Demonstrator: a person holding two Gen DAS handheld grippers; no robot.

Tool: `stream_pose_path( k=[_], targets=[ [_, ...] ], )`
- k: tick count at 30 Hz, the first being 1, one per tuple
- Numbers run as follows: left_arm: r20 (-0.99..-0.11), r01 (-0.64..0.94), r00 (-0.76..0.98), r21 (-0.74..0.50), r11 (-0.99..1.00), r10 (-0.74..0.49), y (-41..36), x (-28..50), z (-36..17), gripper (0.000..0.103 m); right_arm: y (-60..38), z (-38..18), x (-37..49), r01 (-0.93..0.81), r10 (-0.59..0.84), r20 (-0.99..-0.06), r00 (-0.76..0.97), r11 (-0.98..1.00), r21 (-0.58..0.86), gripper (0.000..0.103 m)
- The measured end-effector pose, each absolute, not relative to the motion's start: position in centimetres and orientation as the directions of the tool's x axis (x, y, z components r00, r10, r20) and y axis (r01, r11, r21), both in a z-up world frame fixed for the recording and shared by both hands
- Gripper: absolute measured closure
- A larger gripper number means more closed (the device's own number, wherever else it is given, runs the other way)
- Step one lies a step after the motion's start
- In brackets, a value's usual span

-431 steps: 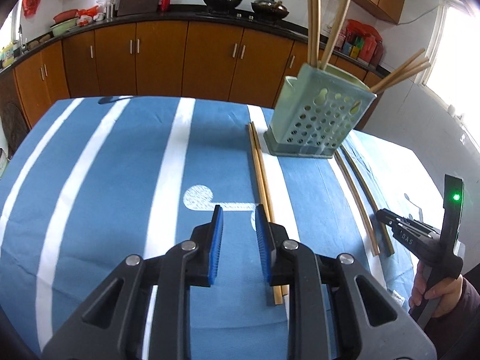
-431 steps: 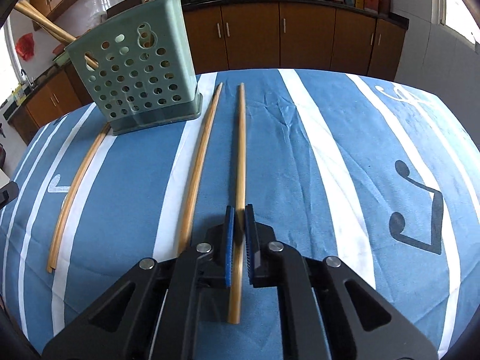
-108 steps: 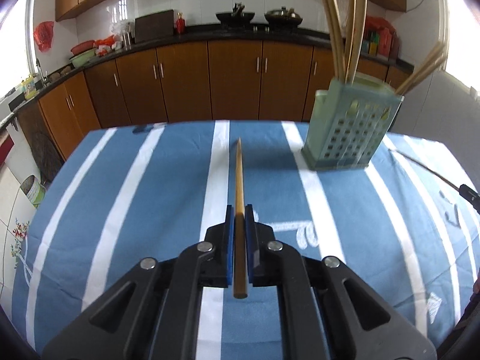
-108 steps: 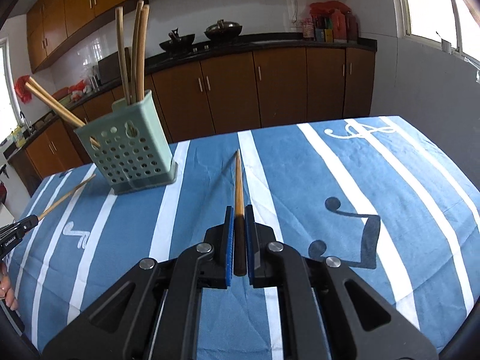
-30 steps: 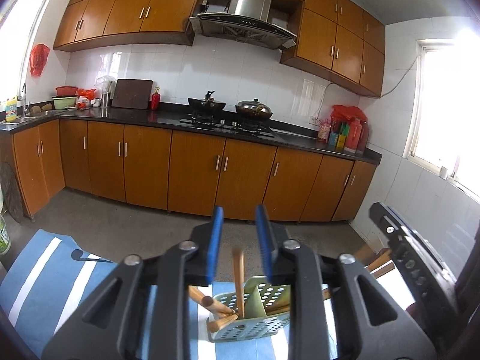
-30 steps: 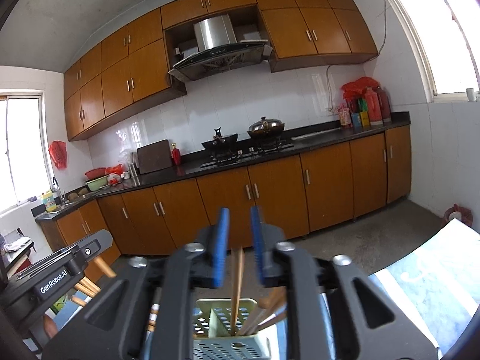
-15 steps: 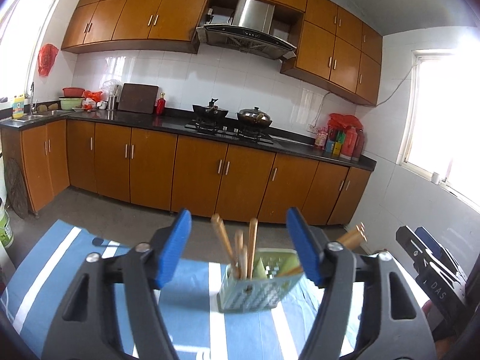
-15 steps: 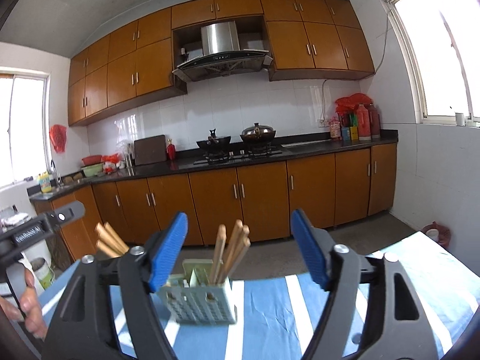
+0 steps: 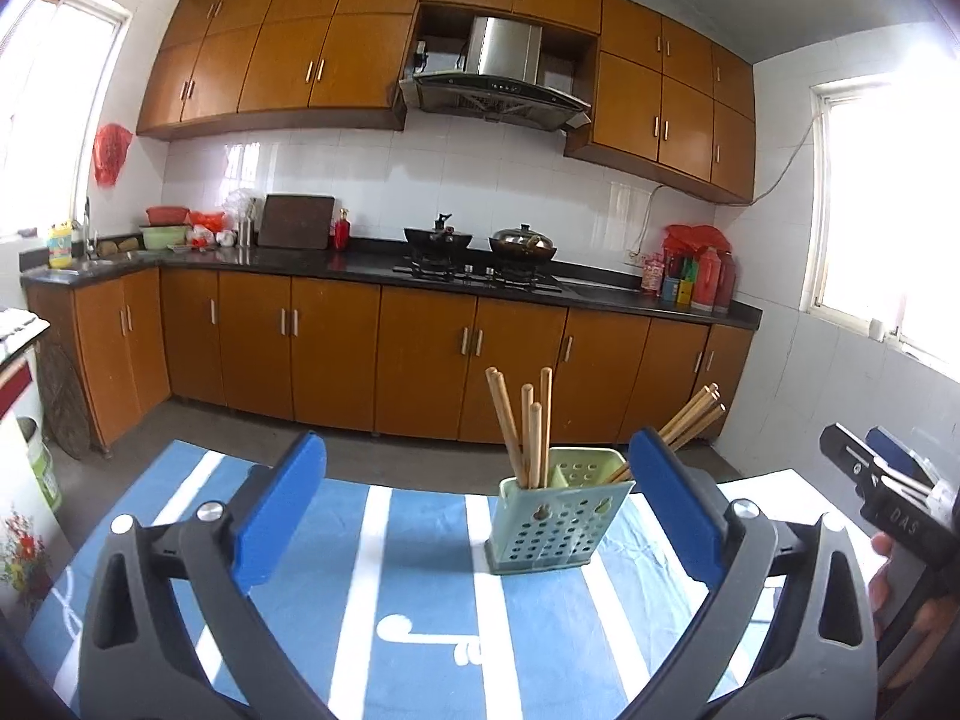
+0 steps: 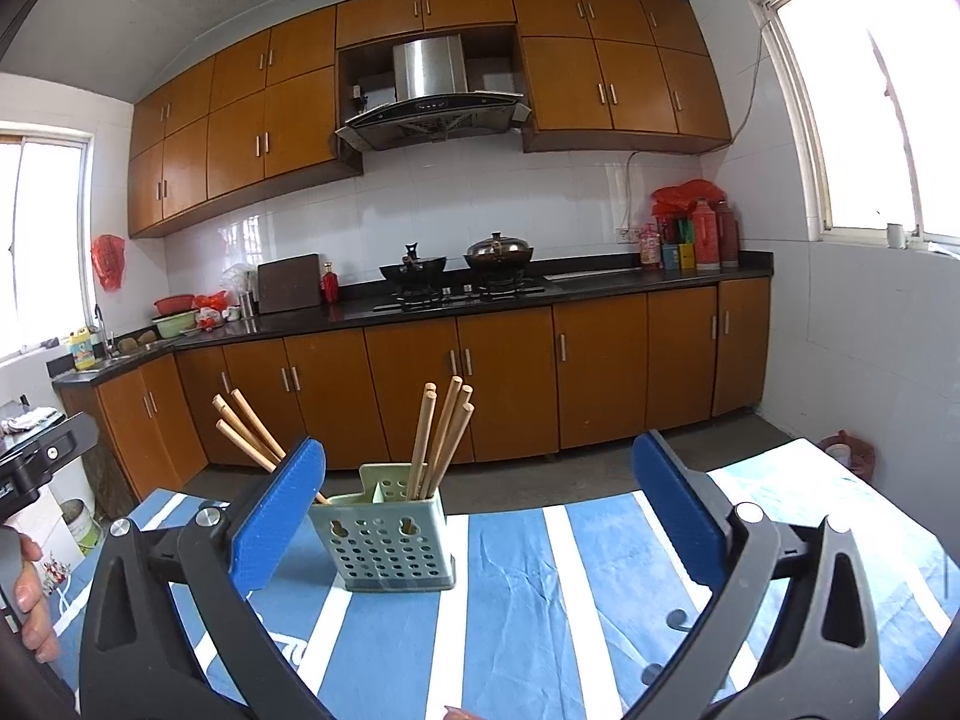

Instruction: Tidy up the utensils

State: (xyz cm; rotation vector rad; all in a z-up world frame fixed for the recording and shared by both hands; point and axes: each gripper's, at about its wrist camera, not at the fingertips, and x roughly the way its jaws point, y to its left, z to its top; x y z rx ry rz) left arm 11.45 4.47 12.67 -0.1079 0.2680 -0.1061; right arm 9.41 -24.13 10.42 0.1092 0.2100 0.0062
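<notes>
Now both my left gripper and right gripper have just opened wide, holding nothing, because the chopsticks stand in the green holder at twelve o'clock.

Both pairs of chopsticks that lay flat on the striped tablecloth are gone from it — they now stand in the green holder with the others. The left gripper and right gripper, each clamped on a chopstick a few seconds back, have just been opening and now stand wide with nothing between the jaws. Both have pulled back from above the holder — it looks smaller and farther off.
</notes>
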Motion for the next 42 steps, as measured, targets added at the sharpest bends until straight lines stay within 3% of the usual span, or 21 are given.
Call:
stream_pose_path(
  k=[16,30,42],
  targets=[
    [-0.225,0.013,0.974,0.026,1.0,-0.007,3.8,2.6,8.2,0.004,-20.1,5.1,1.0,-0.043,0.039,-0.205,0.978,0.999,-0.014,0.002],
    [-0.312,0.01,0.95,0.03,0.999,0.0,3.4,1.0,2.5,0.004,-19.1,0.3,-0.6,-0.063,0.055,-0.304,0.951,0.998,-0.016,0.002],
    [-0.307,0.001,0.952,0.005,1.0,0.0,3.7,0.6,1.6,0.004,-20.3,-0.4,-0.7,-0.048,0.063,-0.326,0.943,0.997,0.052,0.002]
  ],
)
